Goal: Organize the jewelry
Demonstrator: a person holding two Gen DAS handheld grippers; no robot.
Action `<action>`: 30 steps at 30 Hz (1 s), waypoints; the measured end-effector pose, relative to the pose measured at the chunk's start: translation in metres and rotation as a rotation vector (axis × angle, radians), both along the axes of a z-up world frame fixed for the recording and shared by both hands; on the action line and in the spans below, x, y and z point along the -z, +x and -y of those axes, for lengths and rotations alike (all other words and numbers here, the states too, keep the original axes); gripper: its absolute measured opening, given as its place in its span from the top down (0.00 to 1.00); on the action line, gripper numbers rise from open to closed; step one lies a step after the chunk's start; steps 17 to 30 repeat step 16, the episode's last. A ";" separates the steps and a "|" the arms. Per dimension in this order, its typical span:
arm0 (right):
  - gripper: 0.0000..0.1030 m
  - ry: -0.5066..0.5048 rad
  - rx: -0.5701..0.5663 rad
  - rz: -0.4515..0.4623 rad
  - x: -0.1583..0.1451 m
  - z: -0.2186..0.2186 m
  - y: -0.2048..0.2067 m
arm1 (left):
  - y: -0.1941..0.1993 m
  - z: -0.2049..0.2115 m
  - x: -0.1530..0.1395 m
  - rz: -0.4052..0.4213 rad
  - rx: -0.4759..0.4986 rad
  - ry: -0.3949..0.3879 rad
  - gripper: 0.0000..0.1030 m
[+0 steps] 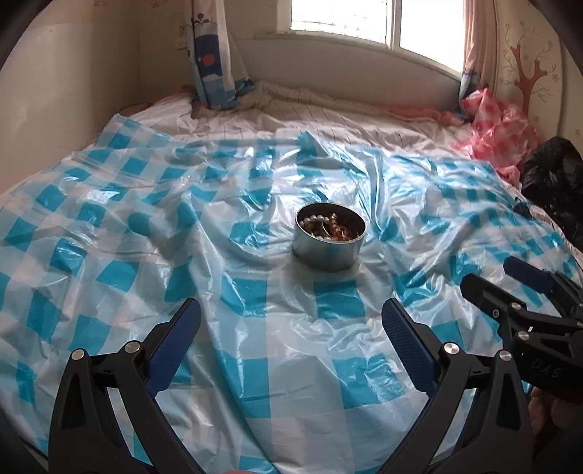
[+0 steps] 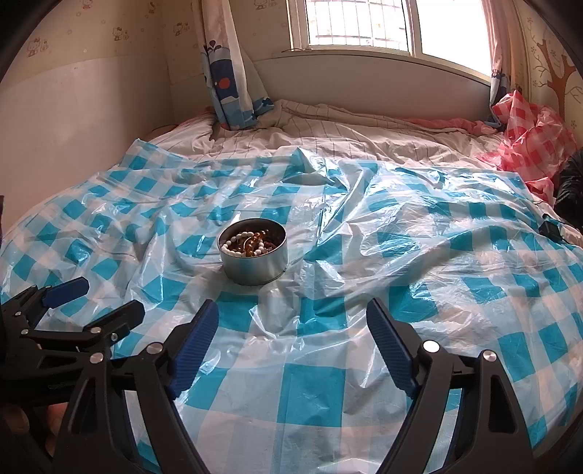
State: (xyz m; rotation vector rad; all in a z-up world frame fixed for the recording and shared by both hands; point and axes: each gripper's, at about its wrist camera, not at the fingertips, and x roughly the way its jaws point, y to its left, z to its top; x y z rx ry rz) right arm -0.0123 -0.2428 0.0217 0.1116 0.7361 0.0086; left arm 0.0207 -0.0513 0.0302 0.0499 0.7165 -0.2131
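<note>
- The tin (image 1: 329, 237) stands upright near the middle of the bed, on the blue-and-white checked sheet (image 1: 255, 364). It is round, of grey metal, and it has no lid on it.
- Inside the tin I see the jewelry: a string of white beads (image 2: 233, 246) along the near and left side, and amber beads (image 2: 257, 242) next to it. There is something darker under them, but it is too small for me to tell what.
- My left gripper (image 1: 291, 324) is above the sheet, on the near side of the tin and apart from it. Its jaws are spread wide and nothing is between them.
- My right gripper (image 2: 292, 326) is also above the sheet, nearer to me than the tin and a little to the right of it. Its jaws are spread wide too, and they hold nothing.
- The two grippers are close side by side; each camera shows the other gripper at its edge.
- The sheet is thin shiny plastic with many wrinkles, and it covers most of the bed.
- Behind the sheet lies a pale striped blanket (image 2: 346, 142).
- A crumpled red-and-white checked plastic (image 2: 528, 135) is at the far right corner, and something black (image 1: 554, 175) is beside it.
- A small black object (image 2: 550, 228) lies on the right edge of the sheet.
- At the back are a window (image 2: 364, 25) and a curtain (image 2: 229, 73) with blue pictures.
</note>
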 end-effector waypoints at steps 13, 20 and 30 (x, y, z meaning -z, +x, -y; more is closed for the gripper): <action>0.19 0.022 0.012 0.022 -0.003 0.007 -0.002 | 0.002 0.003 0.004 -0.037 -0.017 0.039 0.07; 0.18 0.022 0.012 0.023 -0.003 0.007 -0.003 | 0.000 0.004 0.005 -0.028 -0.010 0.042 0.07; 0.18 0.022 0.012 0.023 -0.003 0.007 -0.003 | 0.000 0.004 0.005 -0.028 -0.010 0.042 0.07</action>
